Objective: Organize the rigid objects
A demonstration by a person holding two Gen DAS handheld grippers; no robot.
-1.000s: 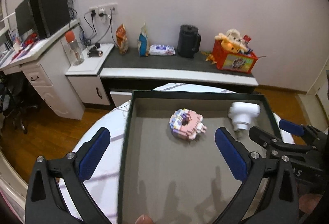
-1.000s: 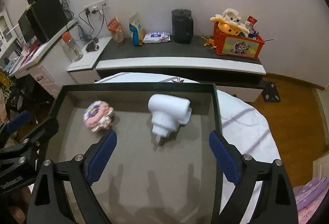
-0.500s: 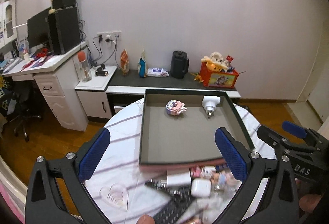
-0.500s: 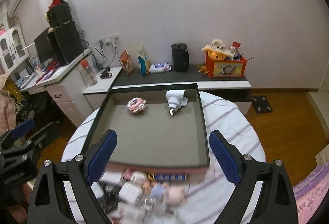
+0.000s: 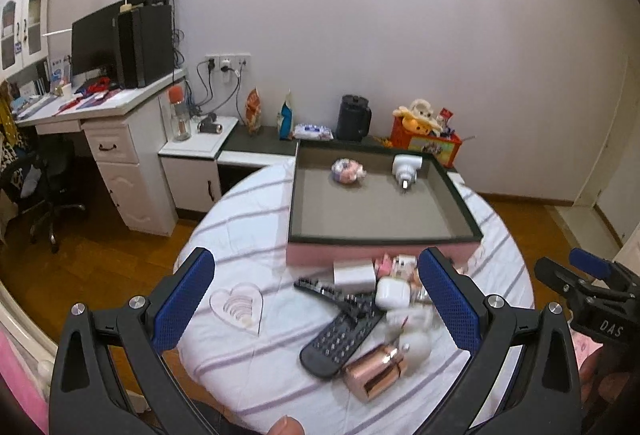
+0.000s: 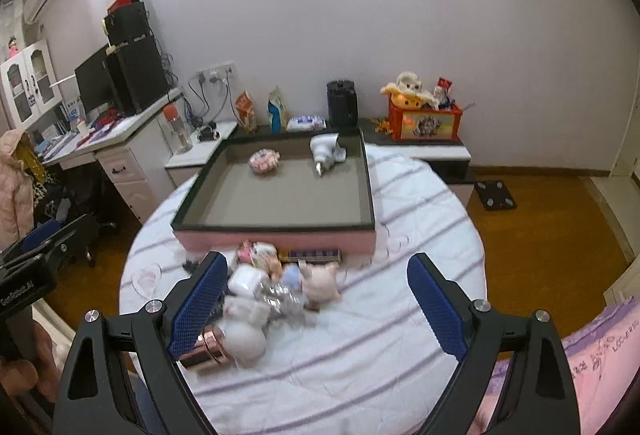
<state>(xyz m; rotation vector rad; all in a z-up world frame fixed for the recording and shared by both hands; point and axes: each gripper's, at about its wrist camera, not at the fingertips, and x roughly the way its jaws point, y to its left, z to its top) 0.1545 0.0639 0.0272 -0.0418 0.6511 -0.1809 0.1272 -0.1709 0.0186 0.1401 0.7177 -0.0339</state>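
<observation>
Clutter pile (image 6: 276,287) blurred; remote (image 5: 340,335) partly covered.

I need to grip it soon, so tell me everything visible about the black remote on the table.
The black remote is a long, flat, plastic-looking bar with rows of small pale buttons facing up. It lies flat and slanted on the striped tablecloth, in the pile before the tray. A rose-gold cylinder lies against its near end; a dark comb-like piece meets its far end. No tool touches it.

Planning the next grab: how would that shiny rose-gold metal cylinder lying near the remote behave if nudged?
The rose-gold metal cylinder lies on its side, so it probably rolls. Its glossy surface looks slippery, and it seems rigid. The black remote beside it may block rolling.
</observation>
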